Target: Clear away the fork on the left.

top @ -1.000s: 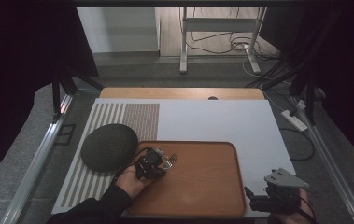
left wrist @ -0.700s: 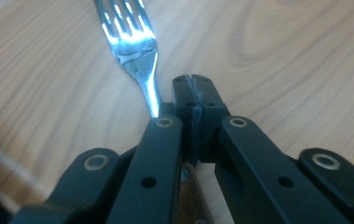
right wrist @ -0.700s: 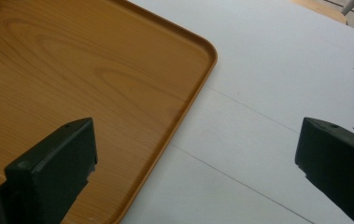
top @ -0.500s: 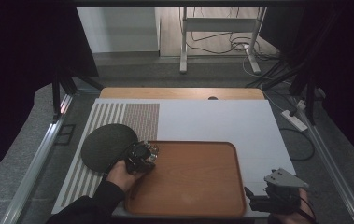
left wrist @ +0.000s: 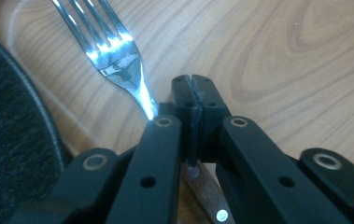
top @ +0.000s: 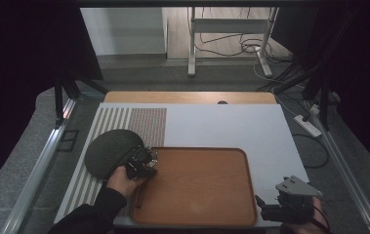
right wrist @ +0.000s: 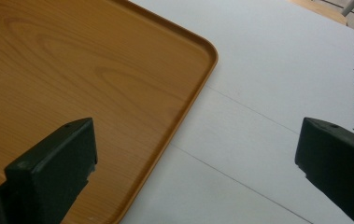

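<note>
A metal fork (left wrist: 114,51) with a wooden handle runs under my left gripper (left wrist: 193,86), whose jaws are shut on its neck. Its tines lie over the wooden tray (left wrist: 268,70), close to a dark round plate (left wrist: 6,140). From above, the left gripper (top: 143,158) sits at the tray's (top: 207,195) left edge, against the rim of the dark plate (top: 109,151). My right gripper (top: 270,212) hangs off the tray's near right corner. Its jaws stand wide open with nothing between them (right wrist: 193,158), over the tray corner (right wrist: 118,70) and the white board (right wrist: 268,93).
The tray and plate rest on a white board (top: 221,126) with a striped and a dotted patch (top: 146,124) at its left. A wooden tabletop edge (top: 187,97) shows behind. Metal rails (top: 41,165) flank the table; cables and a power strip (top: 307,124) lie at the right.
The left hand has slid left across the tray with its gripper, from inside the tray's left part to its left edge by the dark plate. The right gripper has stayed put.
</note>
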Tool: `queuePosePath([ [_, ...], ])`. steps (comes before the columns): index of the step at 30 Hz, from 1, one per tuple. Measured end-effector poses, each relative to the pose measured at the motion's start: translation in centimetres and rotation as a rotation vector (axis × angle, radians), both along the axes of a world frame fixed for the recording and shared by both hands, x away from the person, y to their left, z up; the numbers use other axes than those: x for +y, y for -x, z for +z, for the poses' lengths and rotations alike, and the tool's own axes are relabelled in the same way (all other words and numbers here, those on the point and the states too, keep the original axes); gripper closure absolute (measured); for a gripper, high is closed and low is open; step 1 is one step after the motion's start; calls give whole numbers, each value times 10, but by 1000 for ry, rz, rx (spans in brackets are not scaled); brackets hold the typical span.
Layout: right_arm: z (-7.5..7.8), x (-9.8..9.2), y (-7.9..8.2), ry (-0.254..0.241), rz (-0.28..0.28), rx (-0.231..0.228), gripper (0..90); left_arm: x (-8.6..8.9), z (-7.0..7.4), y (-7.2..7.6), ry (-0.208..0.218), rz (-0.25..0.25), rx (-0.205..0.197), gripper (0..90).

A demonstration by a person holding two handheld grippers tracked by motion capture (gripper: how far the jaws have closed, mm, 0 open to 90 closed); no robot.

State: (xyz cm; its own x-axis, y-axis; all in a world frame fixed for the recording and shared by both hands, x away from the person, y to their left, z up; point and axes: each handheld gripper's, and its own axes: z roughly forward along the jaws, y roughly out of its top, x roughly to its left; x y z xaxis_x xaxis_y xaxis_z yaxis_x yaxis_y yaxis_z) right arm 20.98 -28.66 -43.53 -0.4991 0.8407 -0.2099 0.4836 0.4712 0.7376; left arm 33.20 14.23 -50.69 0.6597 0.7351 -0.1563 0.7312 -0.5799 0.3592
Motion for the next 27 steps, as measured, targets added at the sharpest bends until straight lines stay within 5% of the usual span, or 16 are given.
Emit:
queuePosePath([
  [13, 0, 0, 0, 4, 4, -1, 0, 8, 0, -2, 8, 17, 11, 860],
  [27, 0, 1, 0, 7, 9, 1, 0, 11, 13, 5, 29, 2, -84, 744],
])
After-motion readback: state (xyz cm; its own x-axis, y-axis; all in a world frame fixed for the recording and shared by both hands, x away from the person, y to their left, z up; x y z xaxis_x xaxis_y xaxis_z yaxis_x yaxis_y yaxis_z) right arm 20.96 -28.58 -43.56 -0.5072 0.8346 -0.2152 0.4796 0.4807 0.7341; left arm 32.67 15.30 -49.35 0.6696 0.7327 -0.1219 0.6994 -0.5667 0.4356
